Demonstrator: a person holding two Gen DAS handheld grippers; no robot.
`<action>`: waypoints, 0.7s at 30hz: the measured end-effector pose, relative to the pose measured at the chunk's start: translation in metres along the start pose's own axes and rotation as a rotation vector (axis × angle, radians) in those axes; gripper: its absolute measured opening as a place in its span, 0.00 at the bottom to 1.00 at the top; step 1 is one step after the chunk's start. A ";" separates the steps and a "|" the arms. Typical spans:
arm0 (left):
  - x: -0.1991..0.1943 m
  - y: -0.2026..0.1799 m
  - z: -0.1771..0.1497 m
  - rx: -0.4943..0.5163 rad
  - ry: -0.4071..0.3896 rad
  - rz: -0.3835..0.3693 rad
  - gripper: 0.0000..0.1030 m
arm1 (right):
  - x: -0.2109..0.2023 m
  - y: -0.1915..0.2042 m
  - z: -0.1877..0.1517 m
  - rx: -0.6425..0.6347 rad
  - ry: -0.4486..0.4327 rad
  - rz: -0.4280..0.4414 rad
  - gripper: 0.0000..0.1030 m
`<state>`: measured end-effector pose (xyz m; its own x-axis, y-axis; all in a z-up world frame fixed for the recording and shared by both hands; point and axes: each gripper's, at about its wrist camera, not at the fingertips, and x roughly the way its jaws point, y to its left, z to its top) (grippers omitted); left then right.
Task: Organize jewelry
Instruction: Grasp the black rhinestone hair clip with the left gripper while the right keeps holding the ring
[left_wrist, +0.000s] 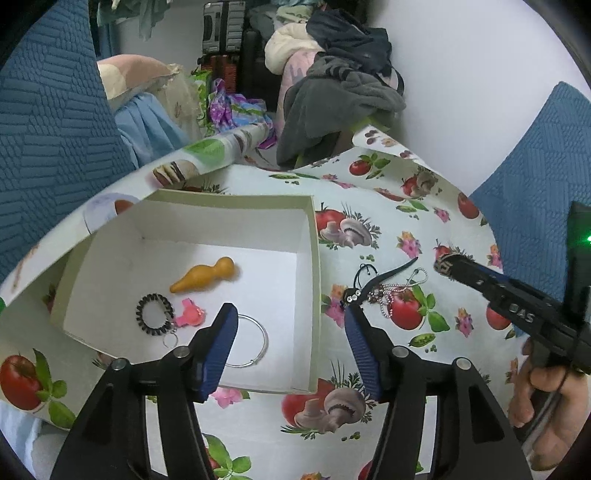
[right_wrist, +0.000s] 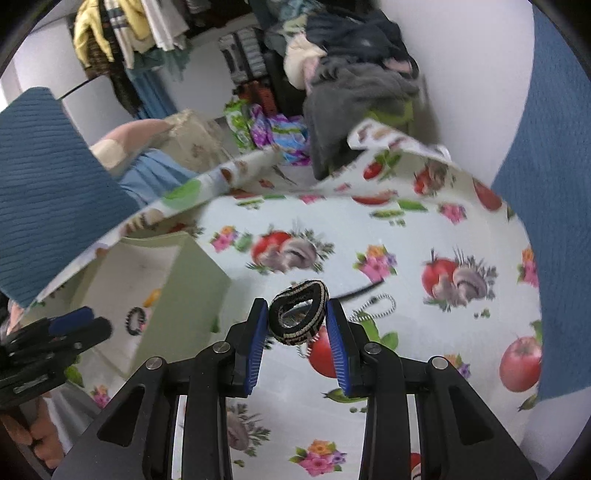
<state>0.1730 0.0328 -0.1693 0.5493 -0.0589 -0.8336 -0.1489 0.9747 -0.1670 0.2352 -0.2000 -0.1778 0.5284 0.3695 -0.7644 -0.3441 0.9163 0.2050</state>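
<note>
Right tool (right_wrist: 297, 317) clamps a black-and-cream woven ring band (right_wrist: 299, 312) between its blue pads above the vegetable-print worktop (right_wrist: 406, 229), with the white open cardboard box (right_wrist: 192, 280) off to its left, while the left tool (left_wrist: 290, 332) gapes empty over that box's right wall.

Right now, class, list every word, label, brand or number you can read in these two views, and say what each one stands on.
"DAS": raised letters on the black body of the right gripper, seen from the left wrist view; the first letter is unclear.
Marks further up the same body, nearer the fingers: too small to read.
White box, tablecloth and striped band: no lettering shows.
</note>
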 end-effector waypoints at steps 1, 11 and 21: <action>0.003 -0.001 -0.002 0.001 0.003 0.000 0.59 | 0.007 -0.004 -0.002 0.008 0.010 -0.001 0.32; 0.018 0.005 -0.013 -0.018 0.015 0.012 0.59 | 0.080 -0.017 -0.013 0.080 0.126 0.013 0.40; 0.025 0.007 -0.016 -0.028 0.022 -0.003 0.59 | 0.118 -0.011 -0.011 0.095 0.183 0.017 0.40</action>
<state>0.1725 0.0343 -0.1993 0.5321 -0.0672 -0.8440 -0.1698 0.9681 -0.1841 0.2933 -0.1682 -0.2767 0.3704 0.3583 -0.8570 -0.2718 0.9240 0.2688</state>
